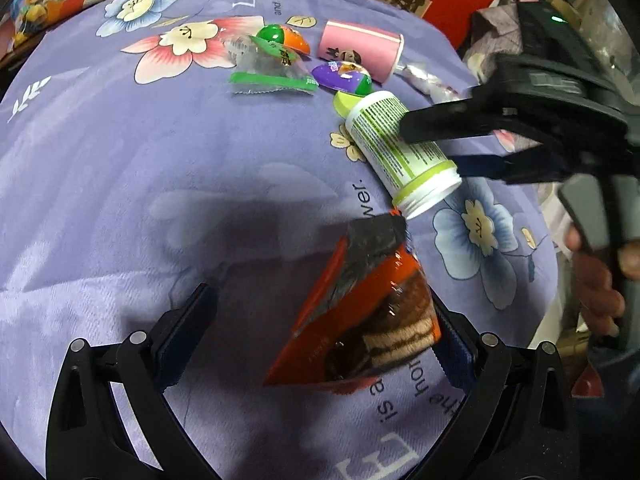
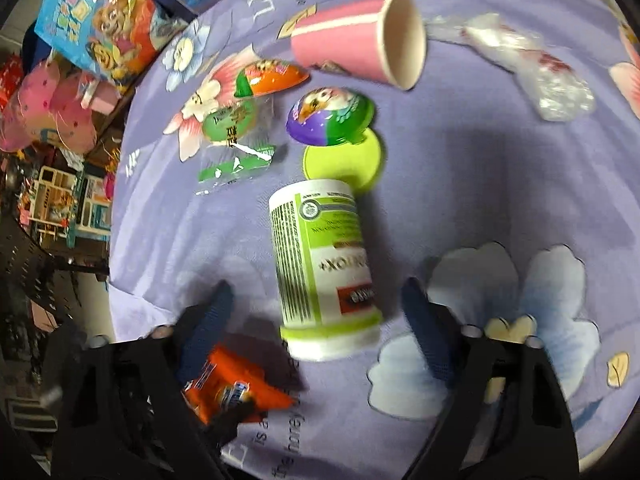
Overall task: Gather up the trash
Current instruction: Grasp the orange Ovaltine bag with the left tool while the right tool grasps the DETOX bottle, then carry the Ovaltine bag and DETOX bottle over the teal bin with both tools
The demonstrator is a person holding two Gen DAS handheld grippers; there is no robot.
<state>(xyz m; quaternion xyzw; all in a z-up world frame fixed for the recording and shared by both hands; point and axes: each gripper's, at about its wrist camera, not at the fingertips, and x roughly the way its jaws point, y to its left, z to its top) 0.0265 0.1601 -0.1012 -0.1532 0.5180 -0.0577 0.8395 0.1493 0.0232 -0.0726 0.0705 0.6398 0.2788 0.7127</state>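
Observation:
A white bottle with a green label [image 2: 320,248] lies on its side on the purple flowered cloth [image 1: 120,180]. My right gripper [image 2: 316,286] straddles it, open, with a gap showing on both sides. The left wrist view shows the same bottle [image 1: 384,140] between the right gripper's [image 1: 432,148] fingers. My left gripper [image 1: 320,300] stands wide open over an orange snack wrapper [image 1: 368,304], which leans by its right finger without being pinched. That wrapper [image 2: 236,388] also shows at the lower left in the right wrist view.
Beyond the bottle lie a lime lid [image 2: 344,164], a purple-green capsule [image 2: 330,118], an orange-green capsule [image 2: 270,76], a clear green-striped wrapper [image 2: 236,152], a tipped pink paper cup [image 2: 352,40] and crumpled clear plastic [image 2: 532,68]. Toys and boxes crowd the cloth's edges.

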